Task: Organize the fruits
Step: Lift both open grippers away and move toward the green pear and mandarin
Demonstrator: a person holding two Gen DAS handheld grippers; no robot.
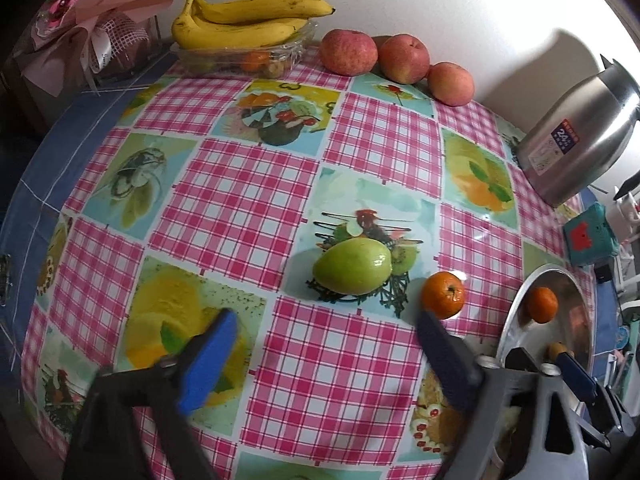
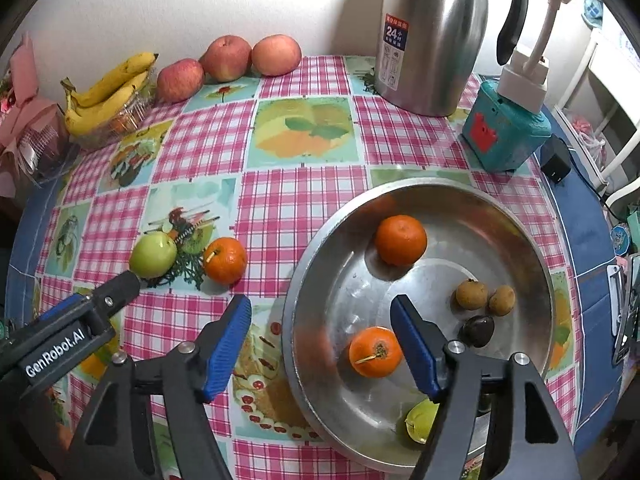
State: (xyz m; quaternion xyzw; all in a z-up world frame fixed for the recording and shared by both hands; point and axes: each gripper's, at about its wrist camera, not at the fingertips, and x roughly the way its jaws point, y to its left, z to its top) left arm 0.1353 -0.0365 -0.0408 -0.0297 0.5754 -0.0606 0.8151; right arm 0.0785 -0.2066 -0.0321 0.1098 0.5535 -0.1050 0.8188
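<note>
The round steel bowl [image 2: 420,196] sits under the right gripper [image 2: 320,344], whose jaws stand apart, clamping nothing. It's the collecting spot, I'd say: two orange tangerines [image 2: 401,240] in it, one right between the pads, plus two small brown fruits [image 2: 472,294], one dark one and a green piece at the near rim. Ahead of the left gripper [image 1: 326,344], wide open and empty, lie one green guava-like fruit [image 1: 352,266] and one loose tangerine [image 1: 443,295] beside its right finger. Far off: three red apples [image 1: 348,52], one banana bunch [image 1: 240,20].

Each tool [image 2: 320,344] has black arms, ribbed blue pads [image 2: 228,346], silver screws and white "GenRobot.AI" lettering
</note>
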